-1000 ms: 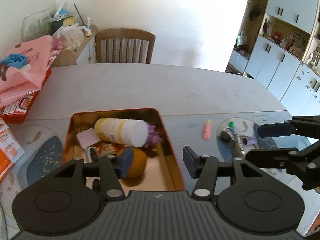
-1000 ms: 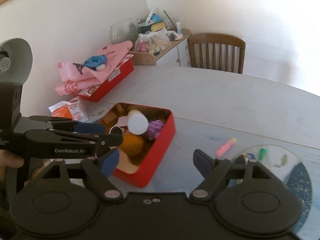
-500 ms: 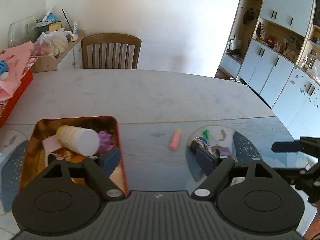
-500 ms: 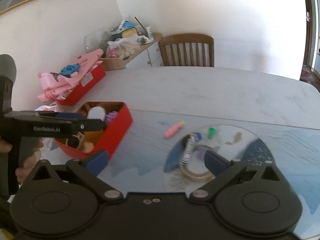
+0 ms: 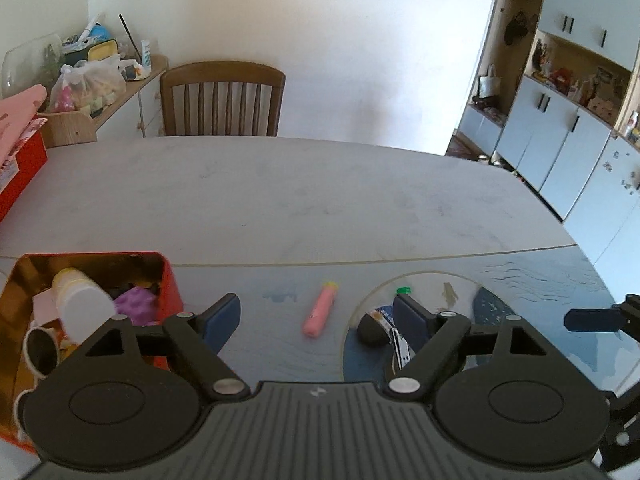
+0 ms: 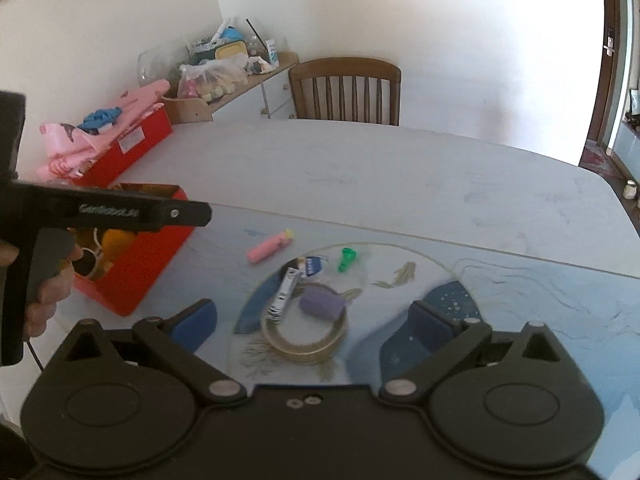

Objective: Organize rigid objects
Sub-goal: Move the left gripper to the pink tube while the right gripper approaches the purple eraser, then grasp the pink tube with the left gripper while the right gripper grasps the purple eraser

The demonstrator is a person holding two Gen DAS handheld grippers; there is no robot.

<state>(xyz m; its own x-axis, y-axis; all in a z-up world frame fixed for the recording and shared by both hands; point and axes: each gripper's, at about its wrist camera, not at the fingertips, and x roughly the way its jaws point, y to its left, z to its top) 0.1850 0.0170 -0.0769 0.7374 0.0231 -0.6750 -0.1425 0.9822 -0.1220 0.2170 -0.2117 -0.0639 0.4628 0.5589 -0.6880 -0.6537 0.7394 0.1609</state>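
A red tin box (image 5: pixel 167 280) (image 6: pixel 132 288) holds a white bottle (image 5: pixel 80 308), a purple toy (image 5: pixel 136 304) and other items. A pink tube (image 5: pixel 320 314) (image 6: pixel 269 247) lies on the table between the box and a cluster of small things: a tape roll (image 6: pixel 304 340), a purple block (image 6: pixel 322 305), a white tube (image 6: pixel 286 292), a green piece (image 6: pixel 346 259) and a dark round object (image 5: pixel 372 332). My left gripper (image 5: pixel 318 320) is open and empty, above the pink tube's near side. My right gripper (image 6: pixel 314 326) is open and empty over the tape roll.
A wooden chair (image 5: pixel 222 98) stands at the table's (image 5: pixel 280 184) far edge. A red box with pink bags (image 6: pixel 120 144) sits at the left. A side shelf with clutter (image 6: pixel 224 68) is by the wall. White cabinets (image 5: pixel 576 120) stand at the right.
Both grippers have swung right, away from the red tin box toward the pink tube and the small cluster. Both stay open and empty.
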